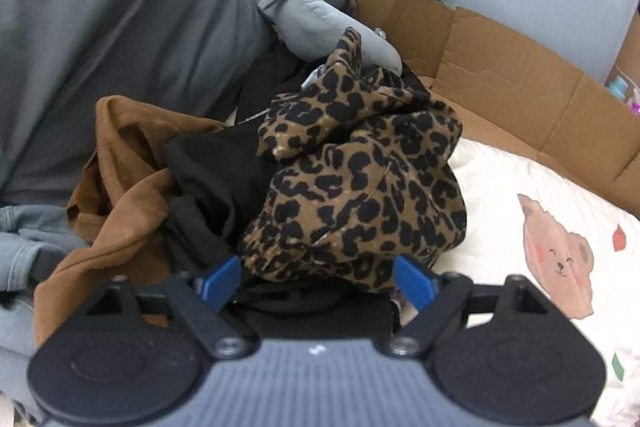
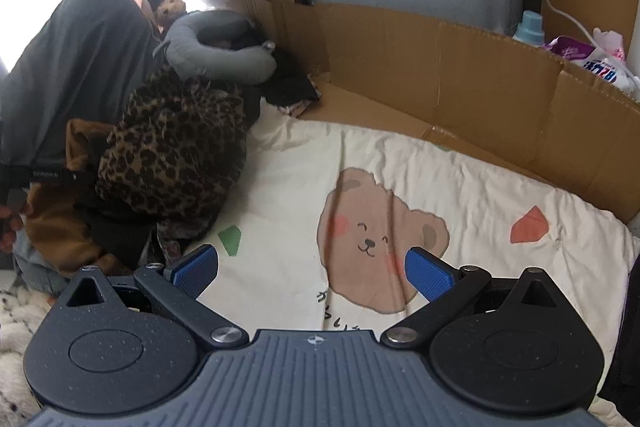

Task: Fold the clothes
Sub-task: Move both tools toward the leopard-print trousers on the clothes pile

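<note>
- My left claw (image 1: 316, 277) stands wide, its blue pads either side of the leopard-print garment's (image 1: 360, 179) near edge; I cannot tell if they press it.
- That garment tops a heap with a brown garment (image 1: 120, 187) and black cloth (image 1: 212, 179).
- My right claw (image 2: 312, 269) gapes wide, empty, above the bear-print blanket (image 2: 460, 187).

blown-out backlight upper left, fisheye-warped edges, soft focus

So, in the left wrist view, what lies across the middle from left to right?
Grey cushion → brown garment → black garment → leopard-print garment → bear-print blanket → cardboard wall.
</note>
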`<state>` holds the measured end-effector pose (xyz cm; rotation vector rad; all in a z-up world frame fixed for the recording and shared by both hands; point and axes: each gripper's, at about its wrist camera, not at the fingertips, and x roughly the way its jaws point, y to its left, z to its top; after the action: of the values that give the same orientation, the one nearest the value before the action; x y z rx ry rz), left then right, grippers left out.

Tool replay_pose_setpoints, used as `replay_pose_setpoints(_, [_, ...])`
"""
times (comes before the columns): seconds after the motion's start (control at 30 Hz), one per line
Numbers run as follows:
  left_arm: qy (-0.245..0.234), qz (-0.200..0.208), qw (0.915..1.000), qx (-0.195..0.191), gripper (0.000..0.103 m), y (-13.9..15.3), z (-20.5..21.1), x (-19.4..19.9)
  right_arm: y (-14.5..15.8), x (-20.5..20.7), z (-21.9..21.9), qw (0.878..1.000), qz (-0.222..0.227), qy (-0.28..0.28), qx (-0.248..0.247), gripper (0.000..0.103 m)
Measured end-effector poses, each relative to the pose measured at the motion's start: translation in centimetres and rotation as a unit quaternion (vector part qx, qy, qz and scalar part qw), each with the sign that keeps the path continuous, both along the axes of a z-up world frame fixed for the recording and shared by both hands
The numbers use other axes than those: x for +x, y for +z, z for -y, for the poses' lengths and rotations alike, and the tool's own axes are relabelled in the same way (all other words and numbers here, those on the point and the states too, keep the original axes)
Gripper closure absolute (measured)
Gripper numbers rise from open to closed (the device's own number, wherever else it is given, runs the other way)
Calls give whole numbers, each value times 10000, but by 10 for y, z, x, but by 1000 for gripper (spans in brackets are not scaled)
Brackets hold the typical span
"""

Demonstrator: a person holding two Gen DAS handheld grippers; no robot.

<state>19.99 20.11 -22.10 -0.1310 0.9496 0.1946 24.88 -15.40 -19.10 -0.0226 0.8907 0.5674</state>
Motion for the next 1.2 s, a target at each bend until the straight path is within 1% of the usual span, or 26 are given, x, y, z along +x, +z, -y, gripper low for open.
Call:
replay_pose_setpoints(0.17, [2,93,9998,157,18,-15,-3,4,-21,-2,-7,9998,83,121,161,1])
replay_pose_setpoints(0.23, [66,120,9998,111,18,-21,-8,6,-30,-3,-9,9997,72,155,173,1])
replay_pose_setpoints(0.33, [106,215,9997,-14,18,-30,-15,10,-45,-4,-11,9997,-109,89,222,1])
replay_pose_setpoints(0.4, [116,311,9993,-176,18,-36,-19,13,-51,-6,-13,9995,-126,121,280,1])
replay_pose_setpoints(0.57, [177,542,9957,-730,18,-41,-27,17,-60,-12,-18,9993,-211,190,254,1])
replay_pose_setpoints(0.63, [236,699,9929,-928,18,-37,-29,14,-62,-13,-18,9992,-243,198,252,1])
replay_pose_setpoints(0.8, [472,916,9879,-1158,18,-20,-37,4,-65,-15,-20,9991,-274,252,211,1])
replay_pose_setpoints(0.87, [575,875,9880,-1133,18,-22,-42,4,-65,-15,-22,9990,-271,274,222,1])
replay_pose_setpoints(0.97, [876,716,9863,-1198,23,-34,-51,9,-65,-15,-23,9989,-245,300,259,1])
replay_pose_setpoints(1.07, [949,600,9855,-1271,24,-47,-53,14,-63,-14,-26,9989,-208,305,302,1])
replay_pose_setpoints(1.13, [950,572,9858,-1259,23,-54,-52,17,-61,-13,-29,9988,-133,335,341,1])
replay_pose_setpoints(1.2, [984,544,9860,-1228,18,-61,-52,19,-58,-12,-33,9985,-40,379,396,1])
